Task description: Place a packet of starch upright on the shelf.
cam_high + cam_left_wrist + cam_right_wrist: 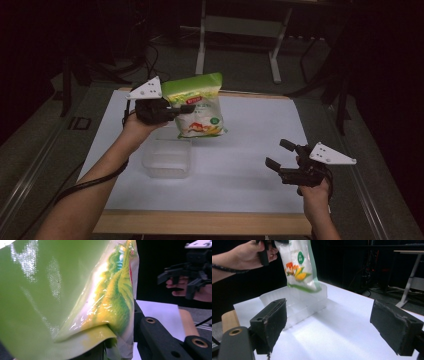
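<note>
From the high view, my left tool (187,108) is raised above the white-covered surface (250,145) with its jaws pinched on a glossy green-and-white plastic food bag (197,106), gripping it at the bag's left side below the green top band. The bag hangs in the air, tilted, its lower end over the far edge of a clear, empty rectangular plastic container (167,158) that sits on the surface near my left forearm. My right tool (281,155) is low over the right part of the surface, well apart from the bag and the container, its jaws spread wide with nothing between them. A wooden strip (200,222) runs along the near edge of the surface.

In the left gripper view, the green bag (62,297) is pressed up against the lens, its shiny film creased where my left tool closes on it. Past the bag's right edge I see my right tool (175,275) farther off, held in my hand (200,291).

In the right gripper view, my right tool (337,322) stands with its two black jaws far apart and empty, just above the white surface (342,337). Beyond them the clear container (297,303) rests on the surface, and the bag (299,267) hangs from my left hand (249,255), its bottom edge just at the container's far rim; I cannot tell whether it touches.
</note>
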Demonstrator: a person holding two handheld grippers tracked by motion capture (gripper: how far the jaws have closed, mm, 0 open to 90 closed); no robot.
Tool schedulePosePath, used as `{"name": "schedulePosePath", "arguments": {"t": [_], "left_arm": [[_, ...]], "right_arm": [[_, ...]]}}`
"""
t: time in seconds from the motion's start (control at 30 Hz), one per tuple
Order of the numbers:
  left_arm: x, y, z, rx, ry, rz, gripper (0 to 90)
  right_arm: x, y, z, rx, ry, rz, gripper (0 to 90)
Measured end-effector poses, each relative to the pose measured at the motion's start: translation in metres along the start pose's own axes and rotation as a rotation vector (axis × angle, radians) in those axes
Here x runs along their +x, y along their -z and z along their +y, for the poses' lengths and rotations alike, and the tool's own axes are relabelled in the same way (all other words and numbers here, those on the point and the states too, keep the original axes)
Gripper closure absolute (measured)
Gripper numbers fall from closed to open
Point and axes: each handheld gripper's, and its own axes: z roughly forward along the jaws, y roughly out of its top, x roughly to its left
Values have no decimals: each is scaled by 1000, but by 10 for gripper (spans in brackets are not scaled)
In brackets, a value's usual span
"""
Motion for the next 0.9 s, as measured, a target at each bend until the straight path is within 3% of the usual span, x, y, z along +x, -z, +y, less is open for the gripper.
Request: {"name": "schedulePosePath", "arguments": {"t": [0.17, 0.3, 0.5, 0.57, 0.63, 0.7, 0.9], "left_arm": [[19, 11, -5, -1, -30, 34, 798], [38, 19, -12, 34, -51, 53, 798], [61, 25, -27, 57, -63, 110, 798], [69, 26, -32, 78, -66, 103, 798], [74, 26, -37, 107, -106, 98, 798], [79, 25, -42, 126, -117, 103, 798], [93, 24, -51, 126, -109, 103, 798]], "right_arm": [[-3, 4, -7, 6, -13, 1, 142], [-7, 8, -13, -1, -46, 3, 143], [-7, 10, -16, -10, -54, 22, 145], [-8, 9, -17, -13, -59, 30, 145], [-8, 7, -19, -5, -61, 30, 145], [-8, 5, -22, 1, -67, 34, 146], [-9, 1, -26, 1, -80, 39, 146]]}}
